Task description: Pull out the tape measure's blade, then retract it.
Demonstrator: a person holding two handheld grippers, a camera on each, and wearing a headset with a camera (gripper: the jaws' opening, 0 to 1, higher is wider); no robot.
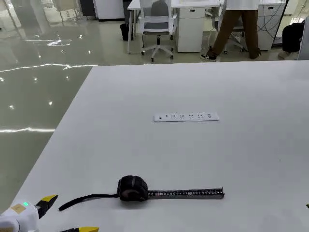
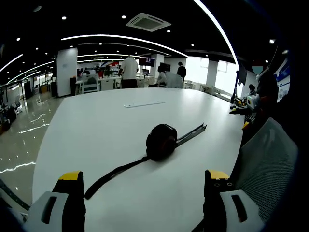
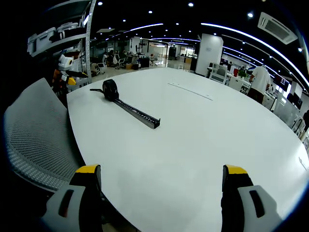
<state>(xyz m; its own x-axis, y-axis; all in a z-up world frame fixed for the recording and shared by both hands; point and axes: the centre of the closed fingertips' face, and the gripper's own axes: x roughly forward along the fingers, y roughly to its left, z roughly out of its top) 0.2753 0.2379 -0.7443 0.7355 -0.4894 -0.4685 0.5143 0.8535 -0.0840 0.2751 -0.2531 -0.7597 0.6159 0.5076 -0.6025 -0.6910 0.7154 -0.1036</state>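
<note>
An open-plan office is showing: beyond the white table (image 1: pixel 145 145), at twelve o'clock, a swivel chair (image 1: pixel 157 21) and white desks (image 1: pixel 190 26) are standing on a shining floor (image 1: pixel 43 58), a person (image 1: pixel 236 26) is standing at one o'clock, and strip lights (image 2: pixel 120 37) and a ceiling vent (image 2: pixel 147 21) are hanging overhead.

left gripper (image 1: pixel 67 215) cropped at edge, blade (image 1: pixel 186 194) markings unreadable

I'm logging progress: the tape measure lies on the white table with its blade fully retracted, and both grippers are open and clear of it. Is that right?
Not quite: the blade is pulled out of the tape measure and lies flat on the table, as the head view shows. The left gripper and right gripper are open and clear of it.
</note>
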